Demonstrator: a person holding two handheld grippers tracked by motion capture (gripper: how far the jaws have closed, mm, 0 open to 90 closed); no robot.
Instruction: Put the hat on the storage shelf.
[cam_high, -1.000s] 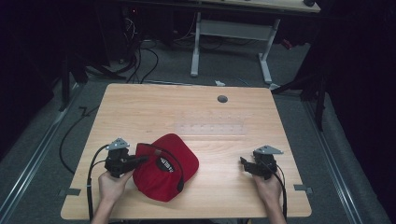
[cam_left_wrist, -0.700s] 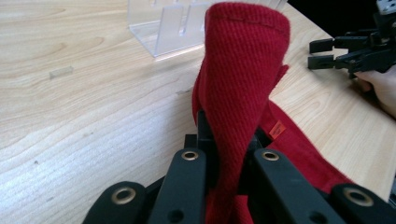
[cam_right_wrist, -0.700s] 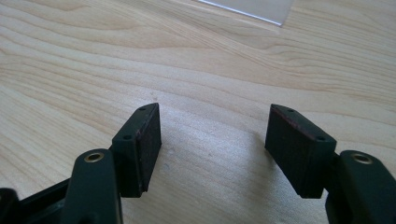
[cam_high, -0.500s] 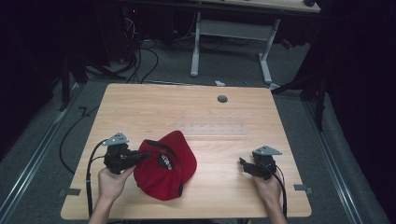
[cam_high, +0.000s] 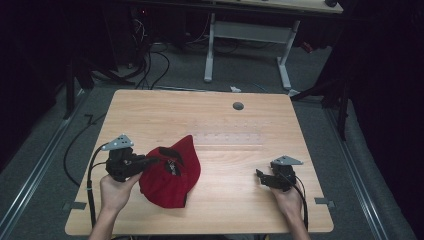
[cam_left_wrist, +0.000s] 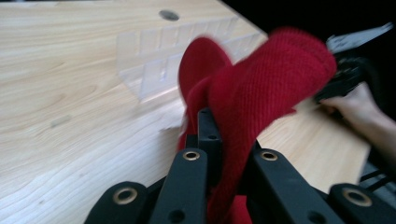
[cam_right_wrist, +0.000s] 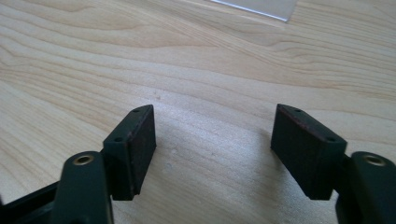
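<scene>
The jaws of the left gripper (cam_left_wrist: 219, 154) are clamped on a fold of the red cap (cam_left_wrist: 261, 88); in the left gripper view the knit cloth is pinched between them and rises past their tips. This grip looks chosen to lift one edge, so that the cap tips up instead of lying flat. In the high view the left gripper (cam_high: 150, 162) sits at the near left of the worktop (cam_high: 210, 120), and the red cap (cam_high: 172, 177) hangs from it just to its right, with one end raised to a point and its lower part resting on the wood. A dark strap or label shows near the pinch, too small to read.

The jaws of the right gripper (cam_right_wrist: 212, 149) stand well apart with nothing between them, only bare wood beneath. In the high view the right gripper (cam_high: 262, 177) rests low at the near right, well apart from the cap, its jaws pointing left toward it. It seems to wait there, ready to take the free side.

A clear plastic rack (cam_left_wrist: 154, 60) stands on the worktop just beyond the cap, near the middle. A small grey round cap (cam_high: 238, 106) sits in the worktop at the far side.
</scene>
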